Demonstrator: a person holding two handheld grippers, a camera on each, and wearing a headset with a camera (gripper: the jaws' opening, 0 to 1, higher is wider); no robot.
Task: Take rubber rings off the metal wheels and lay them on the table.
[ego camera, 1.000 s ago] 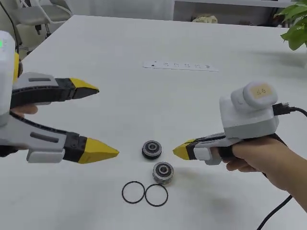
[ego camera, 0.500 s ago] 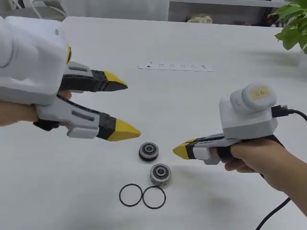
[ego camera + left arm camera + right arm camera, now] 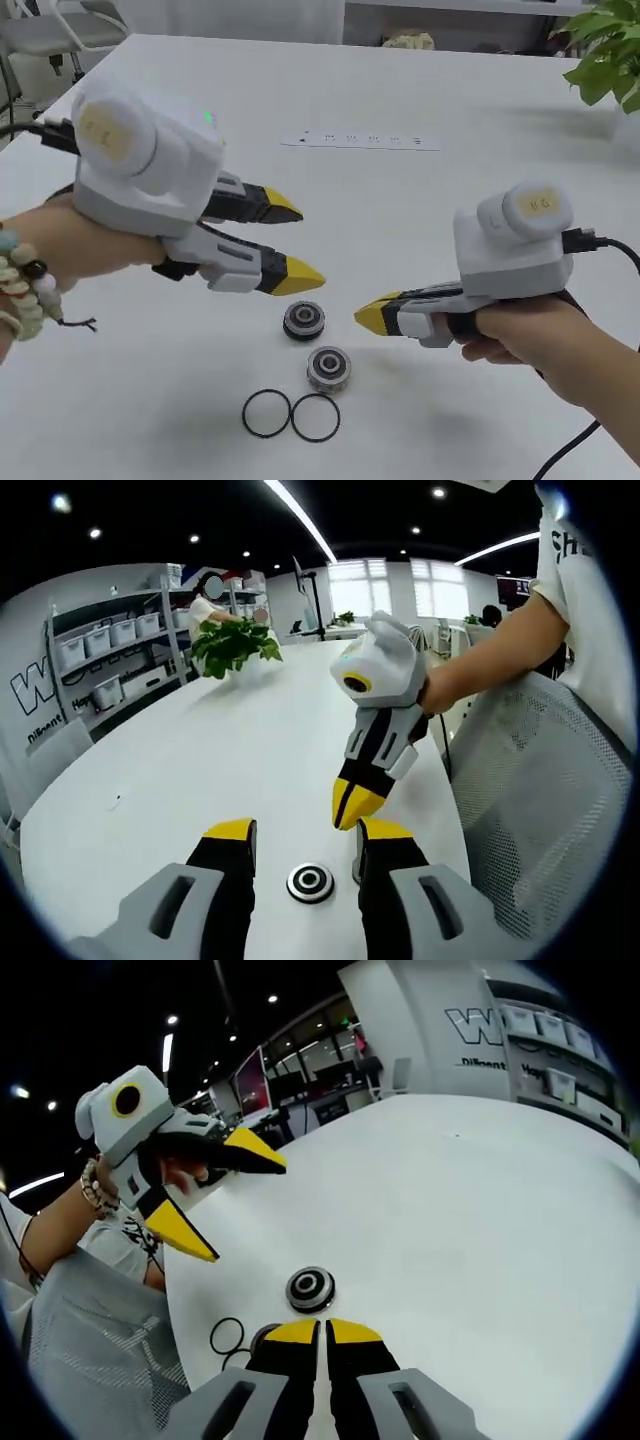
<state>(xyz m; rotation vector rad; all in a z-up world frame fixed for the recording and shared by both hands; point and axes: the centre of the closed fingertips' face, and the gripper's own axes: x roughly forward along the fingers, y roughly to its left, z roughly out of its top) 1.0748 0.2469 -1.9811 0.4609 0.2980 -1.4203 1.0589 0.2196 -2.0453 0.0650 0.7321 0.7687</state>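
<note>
Two metal wheels lie on the white table (image 3: pixel 450 200): one (image 3: pixel 303 320) with a dark rubber rim, the other (image 3: pixel 329 367) just in front of it. Two black rubber rings (image 3: pixel 267 413) (image 3: pixel 315 417) lie flat side by side nearer me. My left gripper (image 3: pixel 295 242) is open, its lower tip just above and left of the far wheel. In the left gripper view that wheel (image 3: pixel 310 882) sits between the open jaws of my left gripper (image 3: pixel 308 832). My right gripper (image 3: pixel 365 315) is shut and empty, pointing at the wheel from the right. The right gripper view shows the wheel (image 3: pixel 310 1288) just ahead of its tips (image 3: pixel 322 1328).
A white power strip (image 3: pixel 360 140) lies farther back on the table. A green plant (image 3: pixel 600 50) stands at the far right, and a chair (image 3: pixel 60 30) at the far left. The right gripper's black cable (image 3: pixel 570 450) trails off at the near right.
My left gripper has moved right, toward the wheels, its open jaws now close above the far wheel. The right gripper, wheels and rings have stayed in place.
</note>
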